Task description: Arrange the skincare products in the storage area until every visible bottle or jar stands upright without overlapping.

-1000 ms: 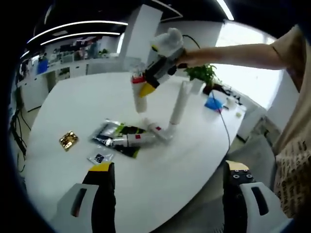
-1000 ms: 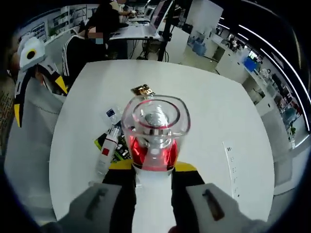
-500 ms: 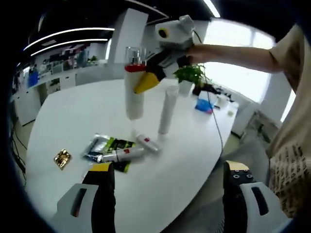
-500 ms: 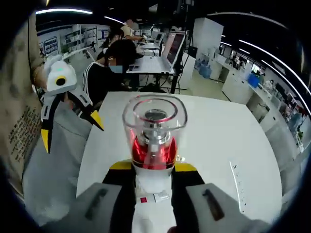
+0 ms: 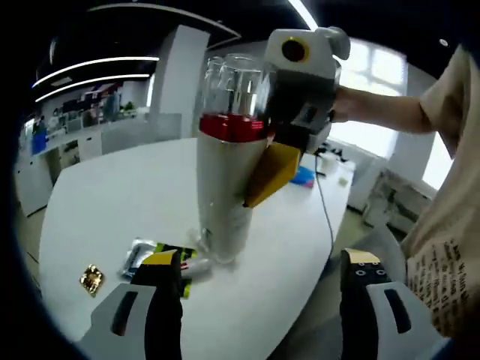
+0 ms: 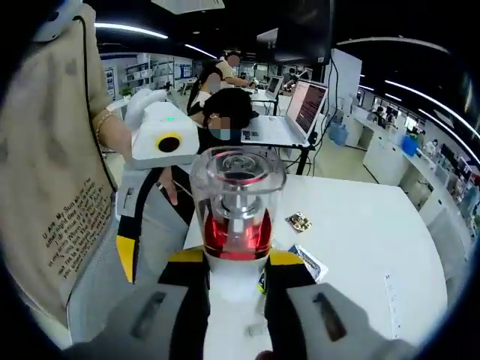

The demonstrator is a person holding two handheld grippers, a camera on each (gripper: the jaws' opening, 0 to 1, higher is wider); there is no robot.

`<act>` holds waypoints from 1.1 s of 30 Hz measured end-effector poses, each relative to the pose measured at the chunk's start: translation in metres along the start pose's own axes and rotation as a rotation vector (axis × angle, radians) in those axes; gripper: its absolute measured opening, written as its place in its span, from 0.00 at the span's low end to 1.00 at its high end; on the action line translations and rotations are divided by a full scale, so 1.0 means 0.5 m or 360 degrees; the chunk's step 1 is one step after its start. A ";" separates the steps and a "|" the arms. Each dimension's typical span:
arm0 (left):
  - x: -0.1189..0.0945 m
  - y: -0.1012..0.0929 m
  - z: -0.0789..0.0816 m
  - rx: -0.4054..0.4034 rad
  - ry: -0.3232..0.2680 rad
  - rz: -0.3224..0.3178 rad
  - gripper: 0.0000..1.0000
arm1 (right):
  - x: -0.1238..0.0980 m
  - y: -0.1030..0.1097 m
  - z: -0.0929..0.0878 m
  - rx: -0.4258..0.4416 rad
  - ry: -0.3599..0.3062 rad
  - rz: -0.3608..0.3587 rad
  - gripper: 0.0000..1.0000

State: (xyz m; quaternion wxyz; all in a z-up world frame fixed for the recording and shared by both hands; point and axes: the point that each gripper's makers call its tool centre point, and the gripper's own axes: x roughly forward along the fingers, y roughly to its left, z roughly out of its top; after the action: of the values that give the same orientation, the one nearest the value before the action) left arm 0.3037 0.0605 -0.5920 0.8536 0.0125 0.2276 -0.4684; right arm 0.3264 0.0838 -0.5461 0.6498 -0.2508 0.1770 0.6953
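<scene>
In the right gripper view, the right gripper (image 6: 235, 289) has its jaws pinched on a white pump bottle (image 6: 236, 225) with a red collar and clear cap, carried off the white table (image 6: 367, 247) toward twelve o'clock. In the left gripper view the same bottle (image 5: 225, 172) hangs upright above the table (image 5: 97, 202), gripped at its side near the collar. The left gripper (image 5: 259, 289) stands with its jaws spread wide and nothing between them.

The grip sits high on a tall, smooth body, so the bottle could swing or slip if it is lowered quickly, and a tilted landing would likely tip it. Under its base, at about seven o'clock, lie a fallen tube (image 5: 196, 264) and flat sachets (image 5: 146, 255); setting down on them would leave it overlapping and unsteady. Farther left lies a gold packet (image 5: 91, 278). The two grippers hover near each other and could collide.
</scene>
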 end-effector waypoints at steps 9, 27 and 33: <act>0.005 -0.046 0.039 0.0156 -0.0020 -0.0182 0.57 | -0.042 0.075 0.030 0.0024 -0.0151 0.0087 0.26; 0.035 -0.129 0.067 0.0361 0.0010 -0.0379 0.26 | -0.087 0.134 -0.009 0.0118 -0.0186 0.0058 0.28; 0.056 -0.140 0.084 0.0328 -0.0012 -0.0407 0.26 | -0.115 0.119 -0.001 0.0256 -0.0375 -0.0141 0.30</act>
State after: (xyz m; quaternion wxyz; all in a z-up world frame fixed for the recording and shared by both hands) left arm 0.2760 -0.0107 -0.5522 0.7821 0.0691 0.1748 -0.5941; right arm 0.2692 0.0310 -0.5181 0.7141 -0.1221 0.1436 0.6742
